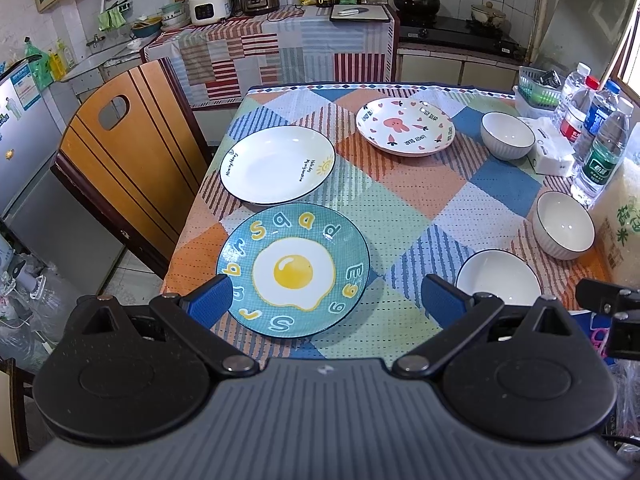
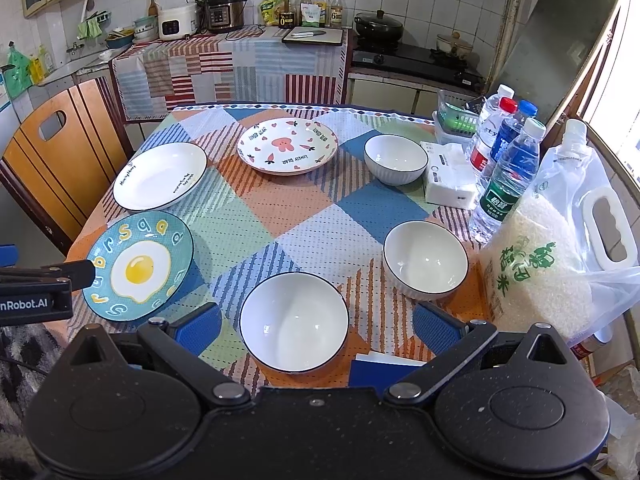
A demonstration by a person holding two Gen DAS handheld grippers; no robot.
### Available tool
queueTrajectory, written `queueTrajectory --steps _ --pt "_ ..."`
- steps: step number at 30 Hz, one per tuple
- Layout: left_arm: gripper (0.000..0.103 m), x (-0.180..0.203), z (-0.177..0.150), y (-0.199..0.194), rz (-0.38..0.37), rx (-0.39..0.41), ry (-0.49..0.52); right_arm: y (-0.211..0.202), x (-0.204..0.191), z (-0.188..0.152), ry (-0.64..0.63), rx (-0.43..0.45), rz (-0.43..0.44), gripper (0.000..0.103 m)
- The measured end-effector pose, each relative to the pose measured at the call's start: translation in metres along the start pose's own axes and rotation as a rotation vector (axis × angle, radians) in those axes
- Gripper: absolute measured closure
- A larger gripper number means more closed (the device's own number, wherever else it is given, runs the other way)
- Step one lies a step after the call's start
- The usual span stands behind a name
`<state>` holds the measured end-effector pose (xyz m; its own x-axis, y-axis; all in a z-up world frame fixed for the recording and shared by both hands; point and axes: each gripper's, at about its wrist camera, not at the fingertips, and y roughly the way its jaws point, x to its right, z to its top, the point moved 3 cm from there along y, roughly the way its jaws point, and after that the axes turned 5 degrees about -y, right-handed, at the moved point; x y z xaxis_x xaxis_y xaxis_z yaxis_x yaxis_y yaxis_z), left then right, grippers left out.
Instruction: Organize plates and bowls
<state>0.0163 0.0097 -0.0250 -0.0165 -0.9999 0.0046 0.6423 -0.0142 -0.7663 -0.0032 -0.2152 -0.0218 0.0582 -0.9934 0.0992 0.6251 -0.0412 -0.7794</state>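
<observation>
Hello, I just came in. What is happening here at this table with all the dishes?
A person holds two handheld grippers over a table to tidy the dishes. Nothing is stacked or gripped yet. The left gripper hangs open above the egg plate, and the right gripper hangs open above the nearest bowl. The white plate, the rabbit plate and two more bowls lie apart on the cloth.

We see a bag of rice (image 2: 536,264) beside water bottles (image 2: 508,176), a tissue pack (image 2: 448,184), and a wooden chair (image 1: 120,152) at the checked tablecloth (image 1: 400,200).
</observation>
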Motion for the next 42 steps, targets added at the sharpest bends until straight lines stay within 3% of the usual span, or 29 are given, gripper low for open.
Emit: queueTrajectory --steps 16,23,42 --pt "0.001 -0.003 -0.003 -0.003 0.008 -0.001 -0.036 -0.006 0.000 -0.001 0.010 0.026 -0.021 0.000" --pt "0.001 -0.011 -0.003 -0.005 -0.025 0.015 -0.077 -0.007 -0.001 -0.002 0.003 0.029 -0.028 0.000" --pt "0.004 -0.014 -0.002 -0.011 -0.071 0.022 -0.036 -0.003 -0.001 -0.005 -0.003 0.017 -0.030 0.000"
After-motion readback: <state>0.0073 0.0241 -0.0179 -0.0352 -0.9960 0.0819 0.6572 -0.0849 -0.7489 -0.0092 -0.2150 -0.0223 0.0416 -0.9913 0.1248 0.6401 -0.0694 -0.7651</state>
